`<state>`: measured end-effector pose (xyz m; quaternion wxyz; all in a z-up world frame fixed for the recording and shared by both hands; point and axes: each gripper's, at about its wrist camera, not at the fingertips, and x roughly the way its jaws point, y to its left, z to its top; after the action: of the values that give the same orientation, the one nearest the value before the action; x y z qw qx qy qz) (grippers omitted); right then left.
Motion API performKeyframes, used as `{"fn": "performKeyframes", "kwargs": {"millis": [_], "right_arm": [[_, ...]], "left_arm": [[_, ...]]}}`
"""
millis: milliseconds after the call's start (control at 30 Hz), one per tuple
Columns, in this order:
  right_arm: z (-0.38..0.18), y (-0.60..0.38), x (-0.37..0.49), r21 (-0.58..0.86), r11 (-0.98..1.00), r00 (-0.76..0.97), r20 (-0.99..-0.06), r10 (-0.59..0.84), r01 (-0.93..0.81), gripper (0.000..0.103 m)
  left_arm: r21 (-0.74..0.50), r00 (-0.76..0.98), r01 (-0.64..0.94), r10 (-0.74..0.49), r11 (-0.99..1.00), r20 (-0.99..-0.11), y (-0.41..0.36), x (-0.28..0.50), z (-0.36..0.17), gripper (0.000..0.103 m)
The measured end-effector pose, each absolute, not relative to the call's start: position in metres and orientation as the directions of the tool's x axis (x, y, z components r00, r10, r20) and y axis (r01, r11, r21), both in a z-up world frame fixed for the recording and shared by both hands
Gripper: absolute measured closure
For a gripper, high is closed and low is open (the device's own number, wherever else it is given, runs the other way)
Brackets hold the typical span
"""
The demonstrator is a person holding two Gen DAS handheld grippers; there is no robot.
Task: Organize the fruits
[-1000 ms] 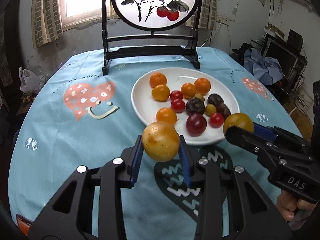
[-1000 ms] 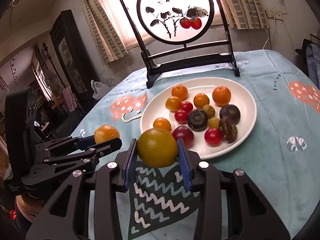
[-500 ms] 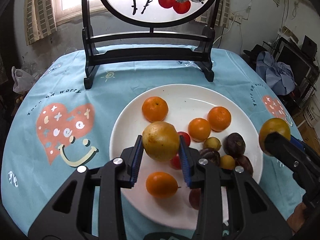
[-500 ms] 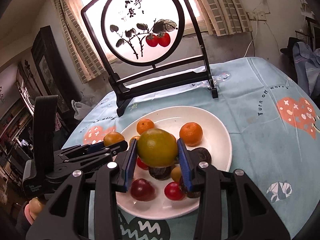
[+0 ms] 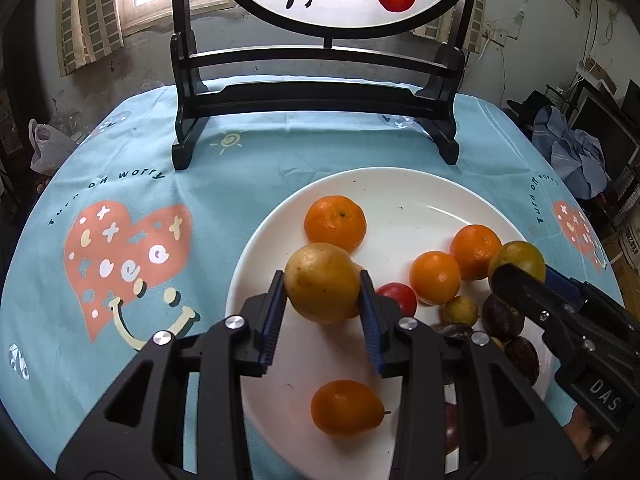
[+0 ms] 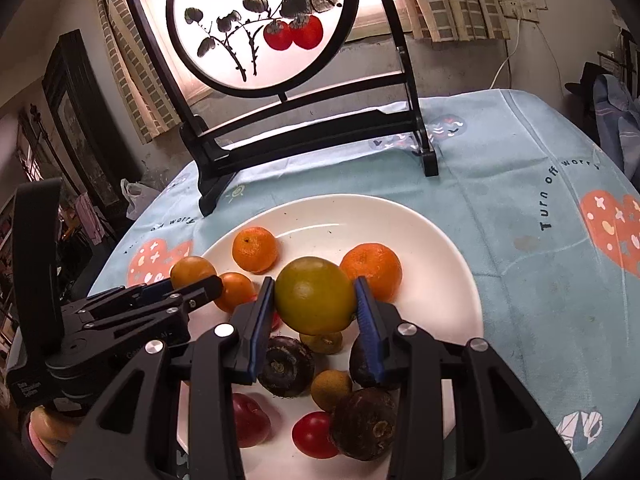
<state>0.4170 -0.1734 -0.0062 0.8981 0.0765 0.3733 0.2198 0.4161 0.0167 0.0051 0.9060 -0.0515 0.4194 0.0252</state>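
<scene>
A white plate [image 5: 404,196] on the blue tablecloth holds several oranges, red tomatoes and dark passion fruits. My left gripper [image 5: 323,300] is shut on a yellow-brown round fruit [image 5: 322,282] and holds it over the plate's left part. My right gripper [image 6: 316,300] is shut on a yellow-green round fruit [image 6: 314,294], held above the plate's [image 6: 452,248] middle. The right gripper also shows in the left wrist view [image 5: 516,276], over the plate's right edge. The left gripper shows in the right wrist view [image 6: 196,284] at the plate's left edge.
A black wooden stand with a round painted screen [image 5: 320,92] stands behind the plate, also in the right wrist view [image 6: 304,136]. The tablecloth [image 5: 120,248] has heart prints. Clothes and furniture lie beyond the table's right edge [image 5: 572,148].
Both grippers have moved forward from the table's front edge to over the plate, each still holding its fruit. The plate and screen now look closer.
</scene>
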Motion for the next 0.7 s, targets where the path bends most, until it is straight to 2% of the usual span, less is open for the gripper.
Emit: {"fn": "performKeyframes", "kwargs": {"millis": [33,100,200,300,500,567,633,700], "right_arm": [[-0.007,-0.172,0.417,0.294,0.895,0.621,-0.646,0.445,-0.336,0.062],[-0.006,-0.172,0.416,0.293,0.894,0.619,-0.646,0.447,-0.339,0.062],[0.001,-0.173,0.410,0.291,0.895,0.631,-0.636,0.444,-0.337,0.056],[0.010,-0.175,0.402,0.300,0.890,0.634,-0.625,0.455,-0.343,0.056],[0.030,-0.177,0.369,0.287,0.883,0.653,-0.596,0.468,-0.371,0.051],[0.036,-0.180,0.353,0.276,0.886,0.670,-0.580,0.463,-0.373,0.040],[0.039,-0.184,0.338,0.269,0.886,0.677,-0.572,0.463,-0.378,0.040],[0.039,-0.189,0.321,0.251,0.888,0.678,-0.576,0.456,-0.384,0.034]], "left_arm": [[-0.064,0.655,-0.092,0.012,0.994,-0.756,0.016,0.414,0.007,0.051],[-0.039,0.679,-0.106,0.044,0.994,-0.733,0.015,0.407,0.015,0.038],[-0.031,0.702,-0.095,0.045,0.995,-0.710,0.014,0.397,0.028,0.033],[-0.029,0.727,-0.113,0.063,0.993,-0.683,0.015,0.384,0.042,0.019],[-0.040,0.766,-0.121,0.068,0.992,-0.639,0.015,0.352,0.068,0.009],[-0.023,0.777,-0.131,0.088,0.991,-0.624,0.013,0.339,0.075,0.006],[-0.014,0.785,-0.132,0.096,0.991,-0.612,0.011,0.323,0.080,0.003],[-0.016,0.789,-0.124,0.089,0.992,-0.608,0.009,0.303,0.081,0.002]]}}
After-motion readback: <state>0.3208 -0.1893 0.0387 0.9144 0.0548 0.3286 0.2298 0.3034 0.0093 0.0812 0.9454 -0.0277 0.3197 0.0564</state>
